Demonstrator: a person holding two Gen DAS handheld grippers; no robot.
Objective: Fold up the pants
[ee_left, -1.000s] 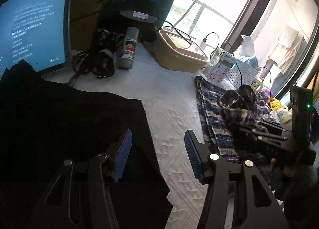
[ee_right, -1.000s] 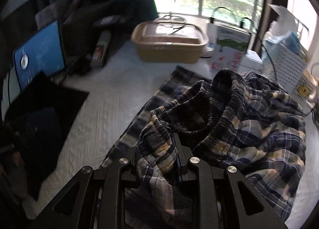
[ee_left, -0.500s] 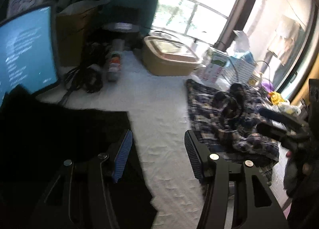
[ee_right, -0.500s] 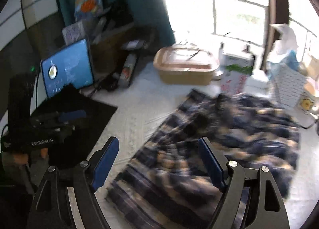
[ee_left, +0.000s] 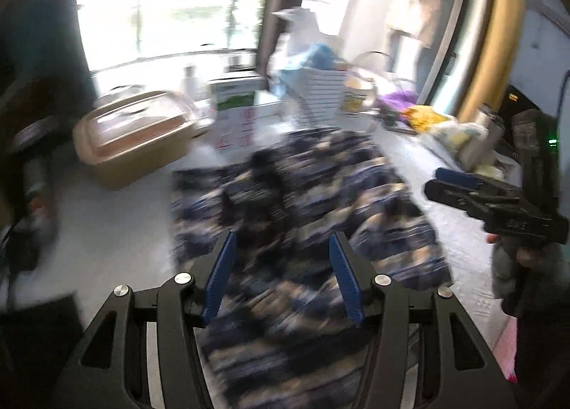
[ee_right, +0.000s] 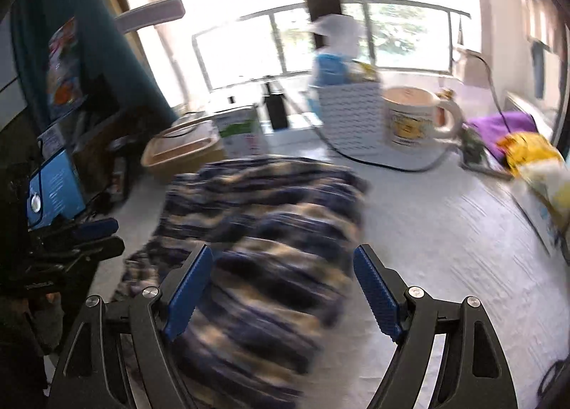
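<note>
The blue and cream plaid pants lie crumpled in a heap on the white table cover, blurred by motion. They also show in the right wrist view. My left gripper is open and empty, above the near end of the heap. My right gripper is open and empty, above the heap's right side. The right gripper shows at the right in the left wrist view. The left gripper shows at the left in the right wrist view.
A tan lidded tub, a white carton and a white basket stand behind the pants. A mug, a black cable and yellow bags sit at the right. A lit tablet stands at the left.
My right gripper has let go of the pants, opened and pulled back. My left gripper has swung right from the black cloth to over the plaid pants.
</note>
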